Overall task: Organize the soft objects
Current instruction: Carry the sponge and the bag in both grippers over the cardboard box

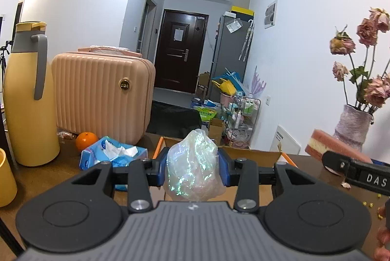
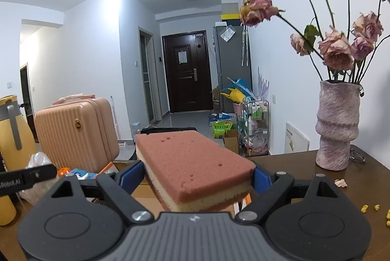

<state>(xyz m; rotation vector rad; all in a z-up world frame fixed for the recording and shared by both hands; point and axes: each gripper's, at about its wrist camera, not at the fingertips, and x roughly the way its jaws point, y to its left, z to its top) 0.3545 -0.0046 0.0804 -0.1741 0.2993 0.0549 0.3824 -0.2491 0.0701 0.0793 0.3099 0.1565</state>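
Note:
My left gripper (image 1: 193, 167) is shut on a crumpled iridescent plastic bag (image 1: 193, 163), held above an open cardboard box (image 1: 253, 155) at the table's far edge. My right gripper (image 2: 196, 174) is shut on a pink and cream layered sponge (image 2: 192, 164), held level above the table. In the left wrist view the sponge (image 1: 334, 146) and the right gripper's body show at the right. In the right wrist view the left gripper's body and the bag (image 2: 36, 161) show at the left. A blue tissue pack (image 1: 112, 155) lies on the table left of the box.
A yellow jug (image 1: 26, 102), a pink ribbed case (image 1: 102, 95) and an orange (image 1: 86, 140) stand at the left. A yellow cup (image 1: 6, 178) sits at the near left. A vase of dried roses (image 2: 337, 124) stands at the right on the brown table (image 2: 341, 187), with petals and yellow crumbs.

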